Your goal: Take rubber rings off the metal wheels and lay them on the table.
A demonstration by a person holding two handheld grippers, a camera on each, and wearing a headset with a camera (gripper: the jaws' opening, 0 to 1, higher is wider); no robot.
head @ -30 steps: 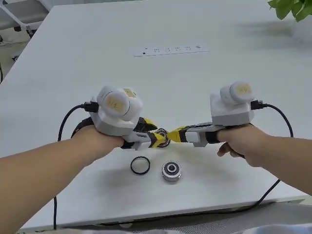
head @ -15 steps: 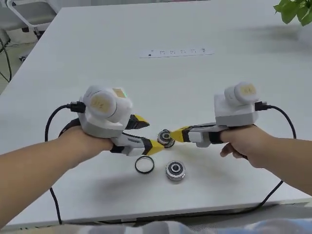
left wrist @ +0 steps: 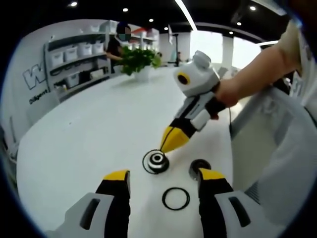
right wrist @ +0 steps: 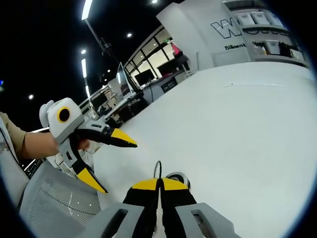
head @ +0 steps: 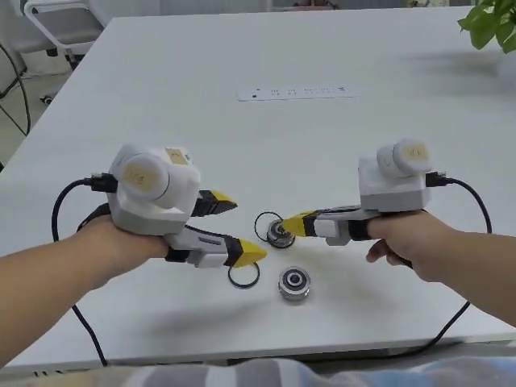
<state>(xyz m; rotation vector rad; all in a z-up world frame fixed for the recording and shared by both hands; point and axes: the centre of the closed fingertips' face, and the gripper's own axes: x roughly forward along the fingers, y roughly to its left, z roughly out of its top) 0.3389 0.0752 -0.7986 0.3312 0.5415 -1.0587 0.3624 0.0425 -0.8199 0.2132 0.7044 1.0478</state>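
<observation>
My right gripper (head: 287, 226) is shut, its yellow tips pinching a thin black rubber ring (head: 266, 219) that loops loosely around a small metal wheel (head: 281, 235). In the right gripper view the ring (right wrist: 158, 167) rises as a thin line from between the shut jaws, with the wheel (right wrist: 176, 177) just beyond them. My left gripper (head: 240, 227) stands open to the left of that wheel, holding nothing. In front of it on the table lie a loose rubber ring (head: 243, 276) and a second wheel (head: 294, 283), which also appear in the left gripper view as ring (left wrist: 176, 198) and wheel (left wrist: 199, 168).
A white power strip (head: 297, 93) lies flat at mid-table. A green plant (head: 488, 20) stands at the far right corner, and a chair (head: 56, 16) beyond the far left edge. Black cables trail from both grippers toward the table's near edge (head: 258, 351).
My left gripper has opened and drawn back to the left, off the wheel. The ring now hangs loose around the wheel at the right gripper's tips. The head camera shifted too.
</observation>
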